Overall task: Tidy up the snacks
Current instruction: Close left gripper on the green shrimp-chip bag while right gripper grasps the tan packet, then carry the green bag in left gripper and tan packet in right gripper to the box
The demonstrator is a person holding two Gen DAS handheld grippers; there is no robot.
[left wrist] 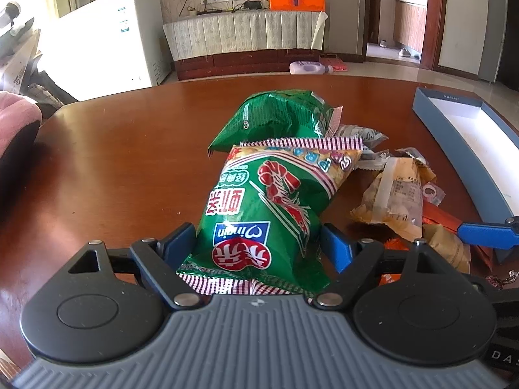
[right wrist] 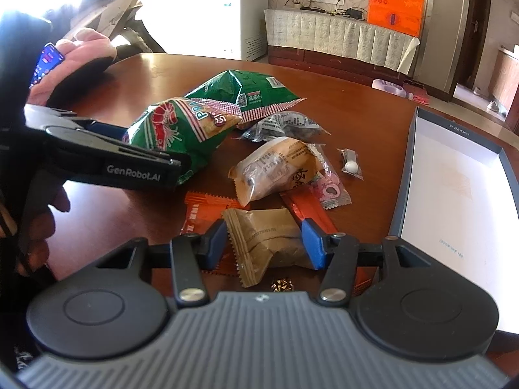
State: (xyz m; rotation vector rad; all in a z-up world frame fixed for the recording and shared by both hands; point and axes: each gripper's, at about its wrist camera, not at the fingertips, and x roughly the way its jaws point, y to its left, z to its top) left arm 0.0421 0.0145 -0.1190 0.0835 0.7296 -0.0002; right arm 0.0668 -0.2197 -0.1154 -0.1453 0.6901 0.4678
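A green shrimp-chip bag (left wrist: 259, 201) lies between the blue pads of my left gripper (left wrist: 258, 240), which press on both its sides near the bottom seam. In the right wrist view the same bag (right wrist: 175, 129) sticks out past that gripper's black body. My right gripper (right wrist: 263, 243) is shut on a small brown paper packet (right wrist: 259, 227) that lies on top of orange packets (right wrist: 207, 207). A second green bag (right wrist: 246, 92) lies behind the first. One blue finger of the right gripper (left wrist: 483, 230) shows at the right edge of the left wrist view.
On the round wooden table (left wrist: 129, 162) lie a tan wrapped bun (right wrist: 275, 168), a clear packet of dark snacks (right wrist: 285, 126), a pink candy (right wrist: 331, 191) and a small white-ball packet (right wrist: 352, 165). An open blue-grey box (right wrist: 454, 178) stands on the right. A person's hand (right wrist: 42, 214) is at left.
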